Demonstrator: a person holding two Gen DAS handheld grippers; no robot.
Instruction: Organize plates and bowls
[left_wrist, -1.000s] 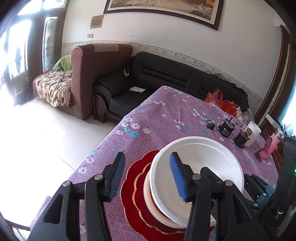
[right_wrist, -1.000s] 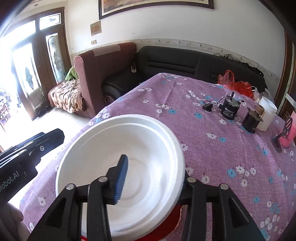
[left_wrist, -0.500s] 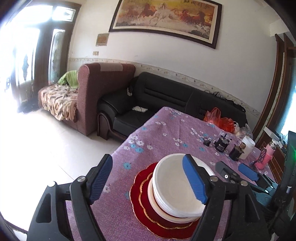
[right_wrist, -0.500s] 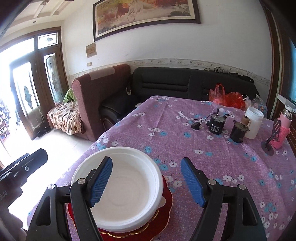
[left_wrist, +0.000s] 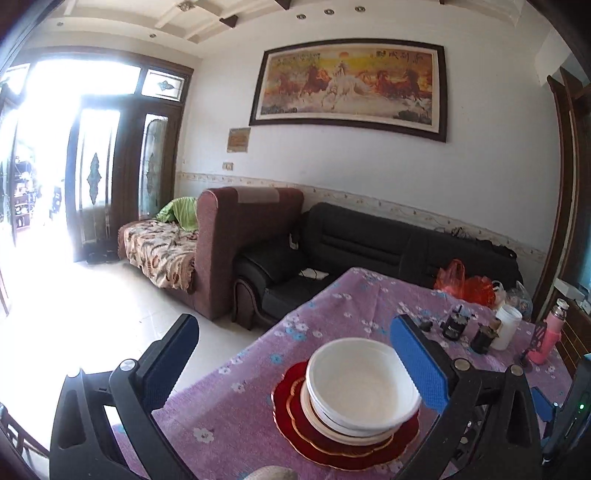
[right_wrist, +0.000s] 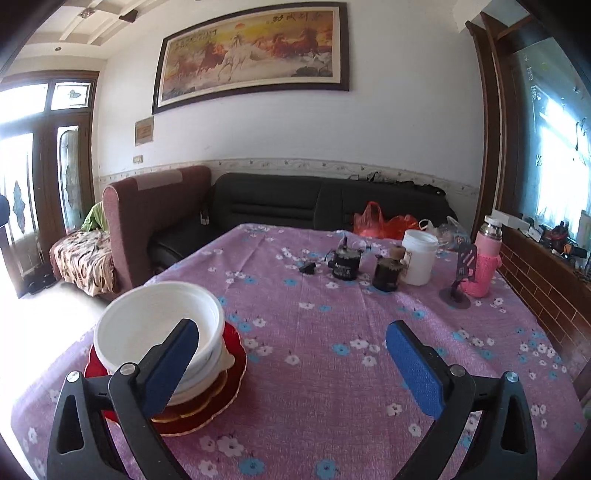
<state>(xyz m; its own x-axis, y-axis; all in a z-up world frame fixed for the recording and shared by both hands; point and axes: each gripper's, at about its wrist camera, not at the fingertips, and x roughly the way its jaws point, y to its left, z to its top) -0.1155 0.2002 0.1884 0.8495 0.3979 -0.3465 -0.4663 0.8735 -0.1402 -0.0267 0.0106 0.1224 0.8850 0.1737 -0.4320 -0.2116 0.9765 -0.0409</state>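
A white bowl sits on top of a stack of pale plates resting on a red plate with a gold scalloped rim, near the table's left edge. My left gripper hangs back from the stack, its jaws opening wide; the bowl lies beyond the blue pads, untouched. In the right wrist view the same white bowl and red plate lie at the lower left, partly behind the left finger. My right gripper has jaws opening too, with only tablecloth between them.
The purple flowered tablecloth covers the table. At the far right stand two dark jars, a white tub, a pink bottle, a phone stand and an orange bag. Sofas and floor lie beyond the left edge.
Both grippers let go of the white bowl, opened wide, and drew back and upward. The bowl stays on the plate stack and looks smaller and farther away.
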